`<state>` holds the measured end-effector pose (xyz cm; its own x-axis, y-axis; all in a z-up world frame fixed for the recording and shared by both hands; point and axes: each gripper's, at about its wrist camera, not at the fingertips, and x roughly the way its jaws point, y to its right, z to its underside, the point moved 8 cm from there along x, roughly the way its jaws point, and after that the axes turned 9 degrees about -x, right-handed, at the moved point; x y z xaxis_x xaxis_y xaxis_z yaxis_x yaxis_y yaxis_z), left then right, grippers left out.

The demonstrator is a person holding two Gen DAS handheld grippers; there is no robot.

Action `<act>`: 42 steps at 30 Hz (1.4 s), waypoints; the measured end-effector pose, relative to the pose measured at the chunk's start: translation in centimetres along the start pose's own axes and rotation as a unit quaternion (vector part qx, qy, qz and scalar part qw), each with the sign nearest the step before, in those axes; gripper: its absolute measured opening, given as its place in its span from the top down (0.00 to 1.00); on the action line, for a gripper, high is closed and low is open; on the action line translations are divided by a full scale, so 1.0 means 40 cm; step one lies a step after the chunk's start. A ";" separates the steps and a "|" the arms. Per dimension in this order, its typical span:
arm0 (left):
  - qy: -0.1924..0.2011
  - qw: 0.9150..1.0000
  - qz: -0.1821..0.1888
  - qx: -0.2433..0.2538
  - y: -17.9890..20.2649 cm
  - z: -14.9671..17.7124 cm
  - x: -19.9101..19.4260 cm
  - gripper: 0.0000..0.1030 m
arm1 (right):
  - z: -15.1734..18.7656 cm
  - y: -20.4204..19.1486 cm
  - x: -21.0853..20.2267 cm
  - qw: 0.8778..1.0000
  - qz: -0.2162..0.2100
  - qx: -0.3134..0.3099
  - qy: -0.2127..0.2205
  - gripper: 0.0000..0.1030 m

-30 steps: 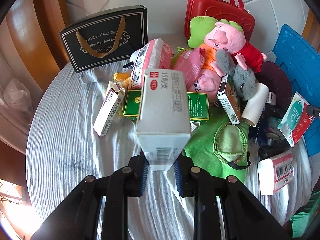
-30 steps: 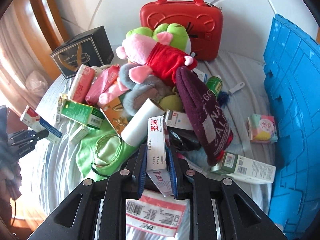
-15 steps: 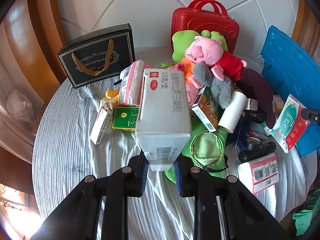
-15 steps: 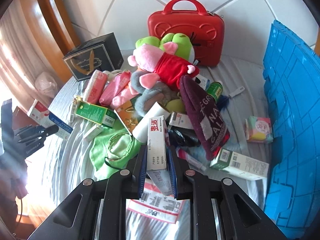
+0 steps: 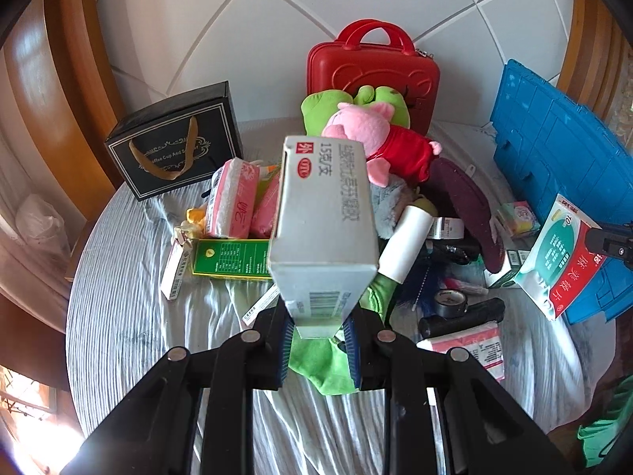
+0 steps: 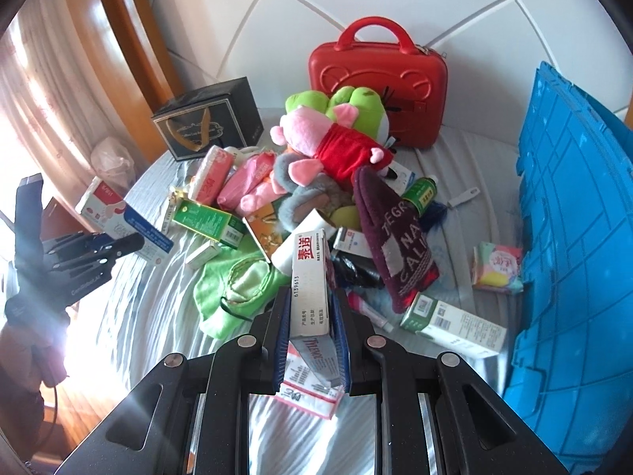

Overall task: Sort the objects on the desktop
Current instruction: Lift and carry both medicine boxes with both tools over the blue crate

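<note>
Left gripper (image 5: 318, 330) clamped on a grey medicine box (image 5: 322, 221); right gripper (image 6: 310, 342) (likewise closed) grips a Tylenol box (image 6: 310, 289) — cluttered table (image 6: 158, 304) beneath both.

Both hand-held grippers (image 5: 319, 340) (image 6: 311, 350) clamped, tilted downward

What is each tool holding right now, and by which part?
Left tool: grey-white cardboard medicine box, gripped at its barcode end. Right tool: slim white cardboard box with red lettering, gripped across its lower end.

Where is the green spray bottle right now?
Right wrist view, right of centre: the green bottle lies just right of the maroon sock, below the red case.
</note>
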<state>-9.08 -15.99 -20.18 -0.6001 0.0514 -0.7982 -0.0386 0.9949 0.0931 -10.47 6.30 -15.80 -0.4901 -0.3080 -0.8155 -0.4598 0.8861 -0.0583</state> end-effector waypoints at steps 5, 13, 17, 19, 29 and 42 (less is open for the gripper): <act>0.017 1.000 0.005 0.006 0.082 -0.039 -0.045 0.78 | -0.014 0.019 -0.066 1.000 -0.007 -0.010 0.017 0.81; 0.039 0.999 0.013 0.018 0.213 -0.095 -0.108 0.78 | -0.030 0.062 -0.162 0.999 -0.017 -0.017 0.041 0.81; 0.052 0.998 0.018 0.027 0.287 -0.126 -0.145 0.78 | -0.038 0.085 -0.214 0.998 -0.023 -0.017 0.057 0.81; 0.062 0.997 0.020 0.030 0.319 -0.142 -0.163 0.78 | -0.044 0.097 -0.244 0.997 -0.025 -0.019 0.067 0.81; 0.093 0.993 0.042 0.061 0.515 -0.211 -0.233 0.78 | -0.060 0.204 -0.387 0.993 -0.029 0.000 0.114 0.81; 0.124 0.982 0.085 0.113 0.802 -0.285 -0.313 0.78 | -0.057 0.388 -0.581 0.984 -0.002 0.038 0.175 0.81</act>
<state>-11.90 14.29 -0.42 -0.7594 0.2245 -0.6106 0.2407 0.9689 0.0569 -7.93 26.42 3.55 -0.7188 -0.4004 -0.5684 -0.4125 0.9037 -0.1150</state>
